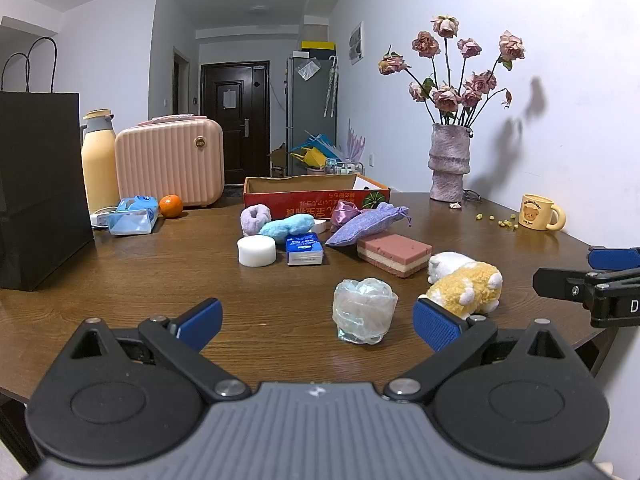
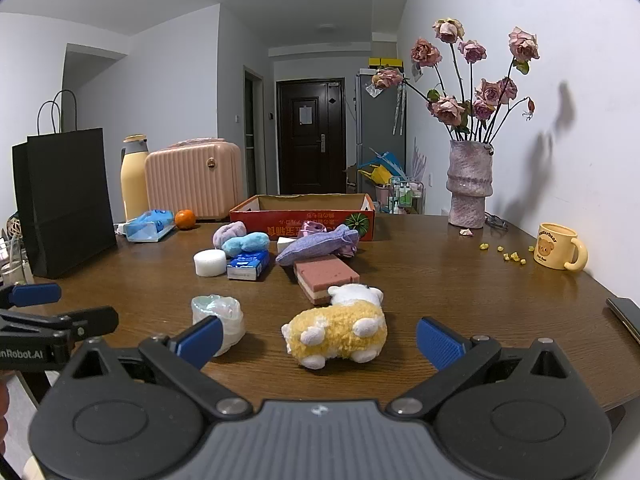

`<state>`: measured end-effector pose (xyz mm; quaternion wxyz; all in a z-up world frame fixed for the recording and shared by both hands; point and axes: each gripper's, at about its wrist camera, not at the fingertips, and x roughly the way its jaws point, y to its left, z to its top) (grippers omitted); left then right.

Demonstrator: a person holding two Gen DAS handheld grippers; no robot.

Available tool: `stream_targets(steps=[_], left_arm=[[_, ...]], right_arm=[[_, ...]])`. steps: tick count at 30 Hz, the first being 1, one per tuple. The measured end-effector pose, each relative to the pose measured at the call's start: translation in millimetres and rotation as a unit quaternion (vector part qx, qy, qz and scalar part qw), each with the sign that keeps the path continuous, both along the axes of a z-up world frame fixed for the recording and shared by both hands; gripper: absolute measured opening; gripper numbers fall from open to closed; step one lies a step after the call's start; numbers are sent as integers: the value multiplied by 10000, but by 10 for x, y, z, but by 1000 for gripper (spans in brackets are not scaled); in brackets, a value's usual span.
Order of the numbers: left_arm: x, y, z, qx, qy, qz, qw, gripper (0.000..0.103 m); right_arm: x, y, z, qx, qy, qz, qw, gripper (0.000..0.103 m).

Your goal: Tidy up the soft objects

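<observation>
Soft things lie scattered on the brown table: a yellow and white plush toy, a clear crumpled plastic bundle, a pink layered sponge, a lilac pouch, a blue fluffy toy, a lilac scrunchie, a white foam disc and a blue tissue pack. Behind them stands an open red cardboard box. My left gripper is open just short of the plastic bundle. My right gripper is open, the plush toy lying just ahead between its fingertips, untouched.
A black paper bag, a yellow bottle, a pink case, an orange and a blue tissue box stand at the left. A vase of dried roses and a yellow mug are by the right wall.
</observation>
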<state>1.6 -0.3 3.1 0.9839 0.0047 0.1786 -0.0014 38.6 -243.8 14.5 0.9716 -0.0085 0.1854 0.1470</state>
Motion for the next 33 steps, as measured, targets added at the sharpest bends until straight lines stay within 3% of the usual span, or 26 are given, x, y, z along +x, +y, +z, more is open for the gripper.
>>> stream_targets(steps=[33], left_arm=[[-40, 7, 13, -14, -49, 1, 10000, 103]], right_arm=[[-30, 10, 13, -2, -23, 25, 10000, 103]])
